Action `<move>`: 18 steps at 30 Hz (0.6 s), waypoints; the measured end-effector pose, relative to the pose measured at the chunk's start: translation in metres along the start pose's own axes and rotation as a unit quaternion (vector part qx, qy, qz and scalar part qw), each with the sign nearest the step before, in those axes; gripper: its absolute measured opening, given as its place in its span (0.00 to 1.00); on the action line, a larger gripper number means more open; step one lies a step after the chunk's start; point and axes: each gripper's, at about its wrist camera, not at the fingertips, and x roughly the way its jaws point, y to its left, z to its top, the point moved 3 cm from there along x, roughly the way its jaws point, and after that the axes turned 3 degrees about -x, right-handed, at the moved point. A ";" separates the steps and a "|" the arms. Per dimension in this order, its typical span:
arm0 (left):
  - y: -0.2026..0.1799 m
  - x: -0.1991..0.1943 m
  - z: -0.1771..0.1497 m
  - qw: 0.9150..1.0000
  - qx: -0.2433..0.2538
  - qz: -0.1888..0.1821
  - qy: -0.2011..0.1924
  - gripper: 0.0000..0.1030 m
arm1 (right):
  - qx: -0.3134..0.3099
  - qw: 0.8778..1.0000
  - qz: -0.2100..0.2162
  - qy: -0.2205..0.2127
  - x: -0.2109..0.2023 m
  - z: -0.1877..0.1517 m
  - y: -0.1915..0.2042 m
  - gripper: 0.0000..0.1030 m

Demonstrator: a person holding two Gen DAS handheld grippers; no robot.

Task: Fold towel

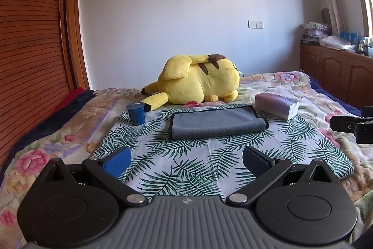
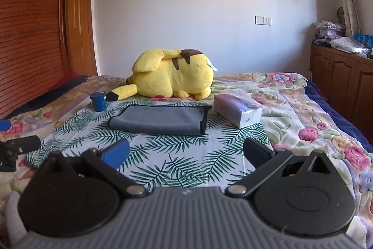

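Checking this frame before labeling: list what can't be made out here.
- Gray towel: layer count and underside hidden by its own fold, both views.
- Yellow plush toy: face turned away.
- Tissue pack: print too small to read.
- Blue cup: contents hidden by its wall.
- Right gripper: in the left wrist view, cut off by the right edge.
- Left gripper: open, holding nothing.

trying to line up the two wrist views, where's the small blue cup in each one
Left wrist: the blue cup stands left of centre on the leaf-print cloth, left of the grey towel.
Right wrist: the blue cup sits further left, at the cloth's far left corner.
Shared landmark: the yellow plush behind the towel.
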 end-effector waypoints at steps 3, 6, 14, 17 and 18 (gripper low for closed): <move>0.002 -0.001 0.002 1.000 -0.006 0.001 -0.003 1.00 | 0.002 1.000 -0.002 -0.007 -0.002 0.001 -0.001 1.00; 0.005 -0.002 0.004 1.000 -0.013 0.004 -0.007 1.00 | 0.003 1.000 -0.006 -0.013 -0.003 0.001 -0.002 1.00; 0.009 -0.003 0.005 1.000 -0.021 0.007 -0.011 1.00 | 0.004 1.000 -0.012 -0.028 -0.007 0.003 -0.003 1.00; 0.008 -0.002 0.005 1.000 -0.020 0.007 -0.009 1.00 | 0.004 1.000 -0.012 -0.028 -0.008 0.003 -0.003 1.00; 0.008 -0.002 0.005 1.000 -0.020 0.007 -0.010 1.00 | 0.003 1.000 -0.012 -0.027 -0.008 0.003 -0.003 1.00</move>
